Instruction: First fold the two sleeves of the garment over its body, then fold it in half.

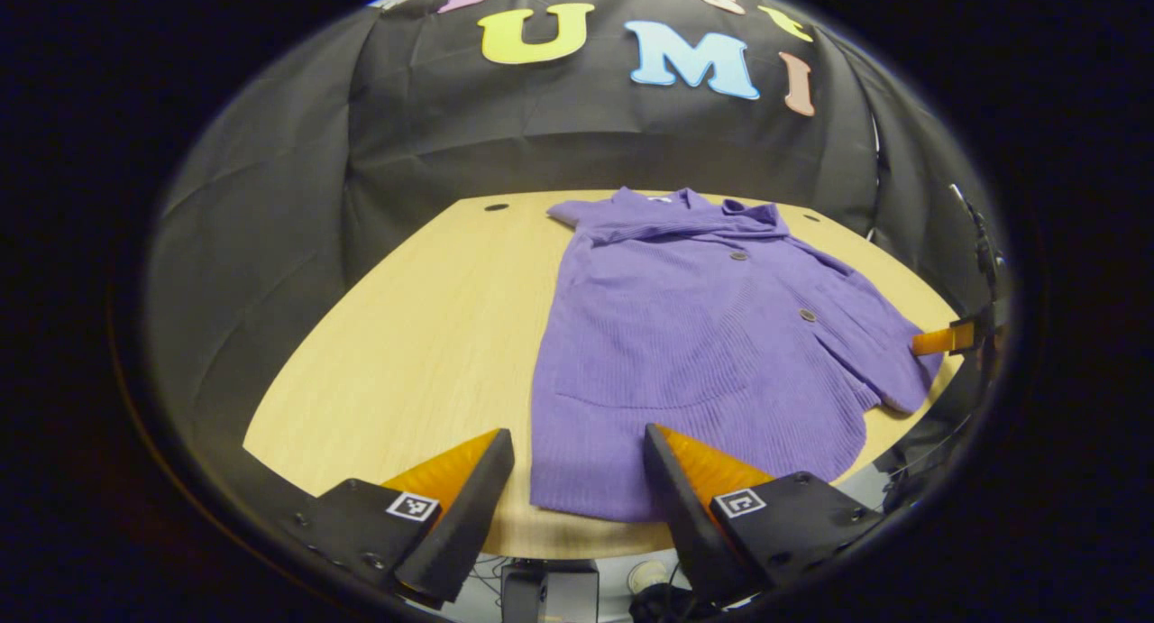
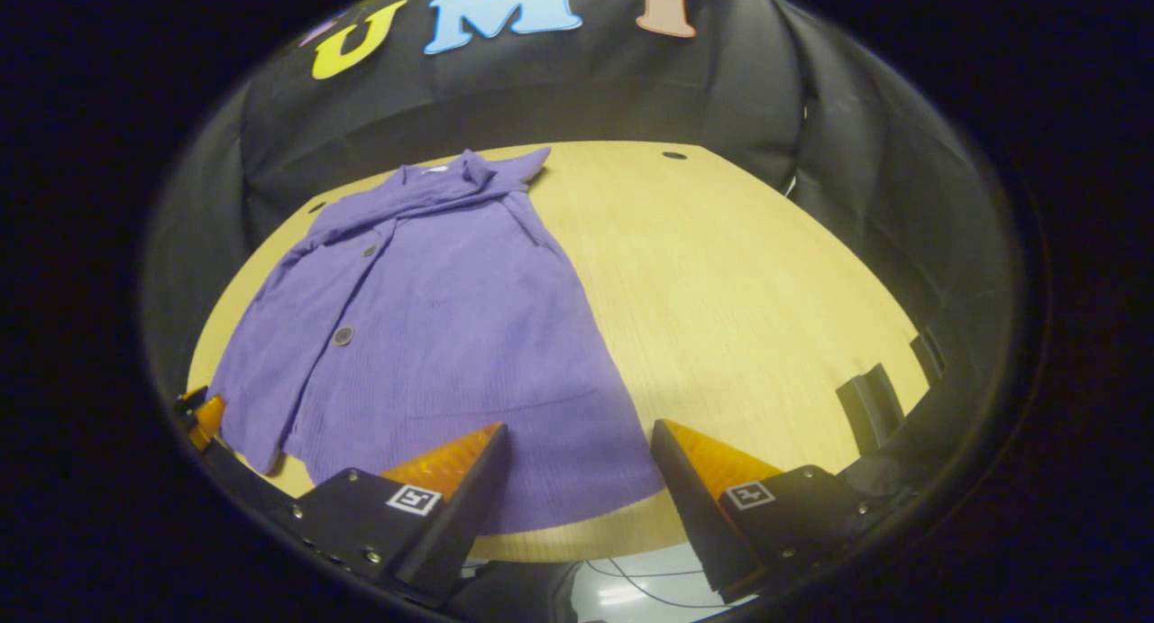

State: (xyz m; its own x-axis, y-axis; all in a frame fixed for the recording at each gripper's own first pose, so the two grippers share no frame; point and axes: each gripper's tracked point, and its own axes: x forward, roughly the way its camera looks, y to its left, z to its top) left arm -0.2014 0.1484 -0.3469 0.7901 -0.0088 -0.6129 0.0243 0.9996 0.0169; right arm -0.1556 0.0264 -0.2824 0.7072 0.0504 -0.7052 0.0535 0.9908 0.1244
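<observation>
A purple buttoned knit garment (image 1: 685, 334) lies flat on the wooden table (image 1: 433, 334), collar toward the far wall. One sleeve (image 1: 667, 222) lies folded across the chest below the collar. The other sleeve (image 1: 865, 334) runs down along the garment's right side. My left gripper (image 1: 577, 435) hovers open over the near hem at its left corner. In the right gripper view the garment (image 2: 433, 316) fills the left half of the table (image 2: 739, 289), and my right gripper (image 2: 579, 427) stands open above the hem's right corner. Each view catches the other gripper's fingertip (image 1: 942, 339) (image 2: 203, 416) at the sleeve end.
Round cable holes (image 1: 496, 206) (image 2: 673, 155) sit near the table's far edge. Dark bracket-like pieces (image 2: 870, 407) stand at the table's right rim. Bare wood stretches left of the garment in the left gripper view. Below the near edge are floor and cables (image 2: 631, 587).
</observation>
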